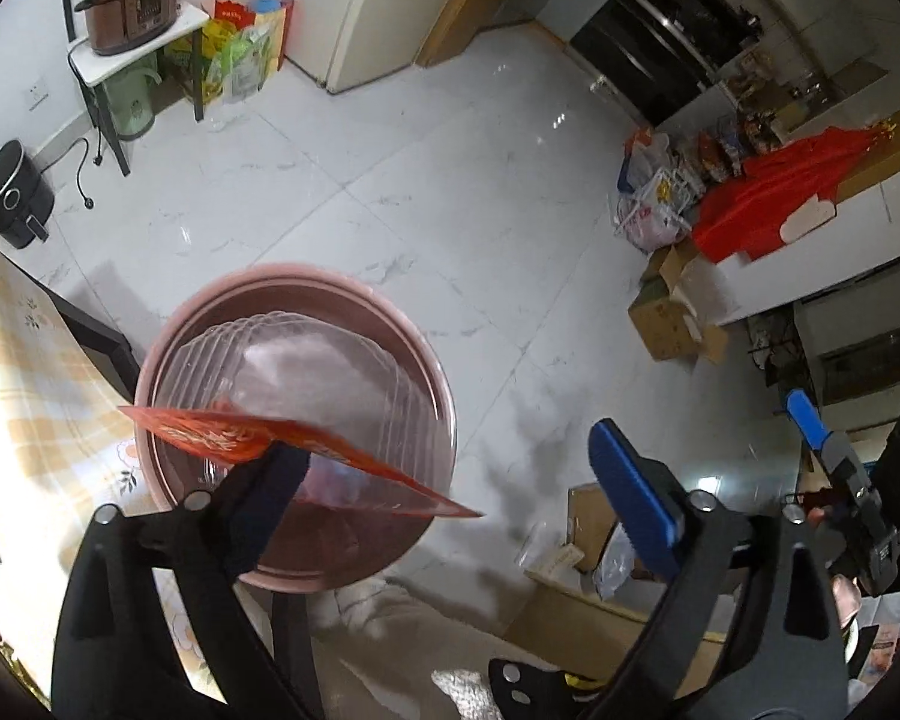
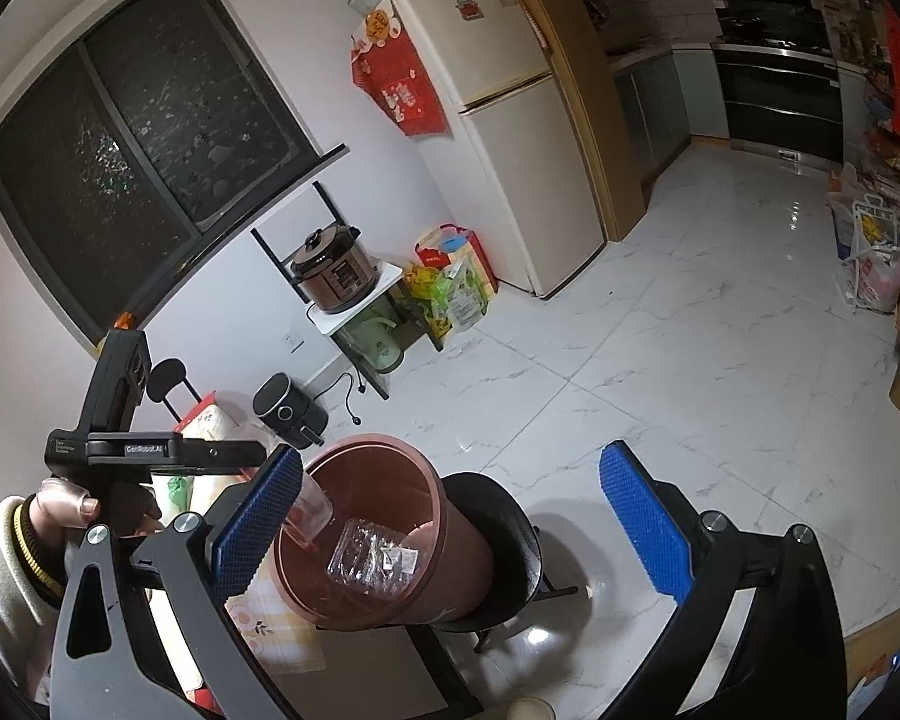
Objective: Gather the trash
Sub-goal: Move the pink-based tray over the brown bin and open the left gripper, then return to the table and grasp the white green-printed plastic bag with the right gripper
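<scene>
The red wrapper (image 1: 282, 444) hangs over the open top of the pink bin (image 1: 168, 330), touching the left finger (image 1: 270, 492) of the left tongs (image 1: 450, 480). Those tongs stand wide, so nothing is squeezed. A clear plastic box (image 2: 372, 555) lies inside the bin. The right tongs (image 2: 450, 516) are wide too, holding nothing, near the bin. The bin sits on a black chair (image 2: 504, 540).

Legible text: "GenRobot.AI" on the left gripper (image 2: 270, 468) body, right-wrist view; adjacent smaller label unreadable.
</scene>
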`<action>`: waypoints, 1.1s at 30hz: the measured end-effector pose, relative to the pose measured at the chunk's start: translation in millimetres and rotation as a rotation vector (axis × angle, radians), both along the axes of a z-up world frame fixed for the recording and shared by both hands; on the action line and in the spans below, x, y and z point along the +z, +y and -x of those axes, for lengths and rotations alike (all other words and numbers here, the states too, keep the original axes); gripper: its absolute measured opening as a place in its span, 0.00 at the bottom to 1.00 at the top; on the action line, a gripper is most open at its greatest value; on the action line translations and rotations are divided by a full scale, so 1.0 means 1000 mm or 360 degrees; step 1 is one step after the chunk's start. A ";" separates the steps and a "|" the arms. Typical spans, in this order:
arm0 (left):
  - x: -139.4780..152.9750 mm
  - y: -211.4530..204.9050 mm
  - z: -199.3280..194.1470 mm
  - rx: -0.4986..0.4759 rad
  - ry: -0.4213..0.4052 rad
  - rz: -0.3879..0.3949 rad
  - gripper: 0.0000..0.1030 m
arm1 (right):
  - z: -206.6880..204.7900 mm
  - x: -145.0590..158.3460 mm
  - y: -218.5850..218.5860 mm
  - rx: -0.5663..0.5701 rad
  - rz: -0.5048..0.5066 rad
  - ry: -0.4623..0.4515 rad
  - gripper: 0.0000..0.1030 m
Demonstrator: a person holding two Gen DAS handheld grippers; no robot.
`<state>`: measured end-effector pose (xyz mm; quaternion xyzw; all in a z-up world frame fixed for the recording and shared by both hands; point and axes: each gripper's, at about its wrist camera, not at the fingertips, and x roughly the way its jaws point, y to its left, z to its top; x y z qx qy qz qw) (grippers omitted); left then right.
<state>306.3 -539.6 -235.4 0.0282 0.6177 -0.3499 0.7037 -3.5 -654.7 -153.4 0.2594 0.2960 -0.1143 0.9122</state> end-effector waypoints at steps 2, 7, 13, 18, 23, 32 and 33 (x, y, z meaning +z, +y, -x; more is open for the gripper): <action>0.000 0.002 0.000 0.0000 -0.0014 -0.0032 0.92 | 0.000 -0.001 0.000 0.0001 -0.0002 -0.0005 0.95; -0.001 0.005 -0.001 0.0020 0.0024 -0.0052 0.92 | 0.000 0.001 0.003 0.0021 -0.0001 -0.0017 0.95; 0.023 0.022 0.004 0.0093 -0.0110 0.0069 0.92 | -0.003 0.005 0.007 0.0059 0.0012 -0.0027 0.95; 0.049 0.046 0.010 0.0178 -0.0238 0.0140 0.92 | -0.010 0.010 0.014 0.0102 0.0014 -0.0051 0.95; 0.071 0.088 0.020 0.0289 -0.0334 0.0143 0.92 | -0.027 0.012 0.029 0.0187 0.0011 -0.0066 0.95; 0.094 0.216 0.052 0.0622 -0.0502 0.0124 0.92 | -0.088 0.010 0.092 0.0464 0.0006 -0.0043 0.95; 0.097 0.238 0.059 0.0672 -0.0532 0.0124 0.92 | -0.096 0.010 0.101 0.0499 0.0008 -0.0035 0.95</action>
